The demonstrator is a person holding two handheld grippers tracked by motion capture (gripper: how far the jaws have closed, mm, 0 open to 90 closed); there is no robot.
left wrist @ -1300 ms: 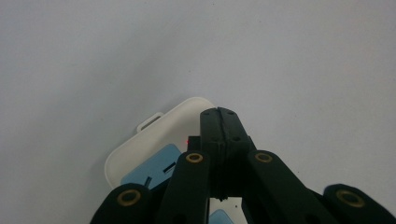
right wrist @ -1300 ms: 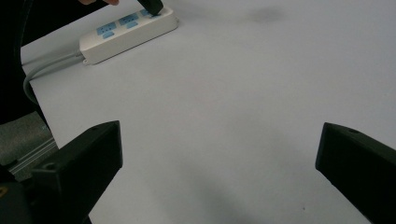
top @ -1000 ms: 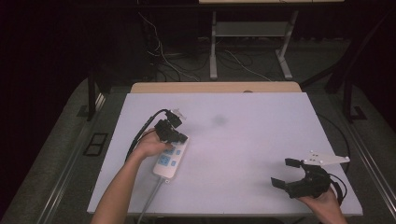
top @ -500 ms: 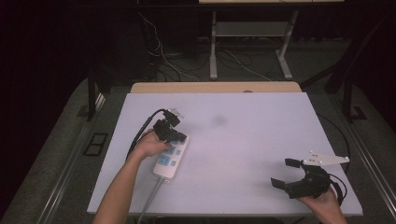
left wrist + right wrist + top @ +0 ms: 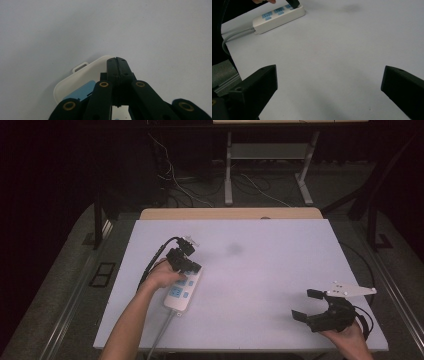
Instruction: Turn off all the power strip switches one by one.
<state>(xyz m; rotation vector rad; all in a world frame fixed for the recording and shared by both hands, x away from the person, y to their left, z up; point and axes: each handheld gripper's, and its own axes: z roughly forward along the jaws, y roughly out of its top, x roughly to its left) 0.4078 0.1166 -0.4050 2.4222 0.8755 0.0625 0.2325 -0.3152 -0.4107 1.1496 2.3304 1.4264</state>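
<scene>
Oddly, my left gripper [image 5: 192, 268] had its jaws together over the power strip [image 5: 181, 291], hiding its far end. My right gripper [image 5: 309, 305] sat with jaws apart.

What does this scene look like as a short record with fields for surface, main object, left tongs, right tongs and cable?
surface: white table
main object: white power strip with blue sockets, lying flat at the table's left side
left tongs: left tongs shut, tips pressed together over the far end of the strip
right tongs: right tongs open, nothing between the jaws, near the table's right front corner
cable: grey cord leaves the strip's near end
</scene>
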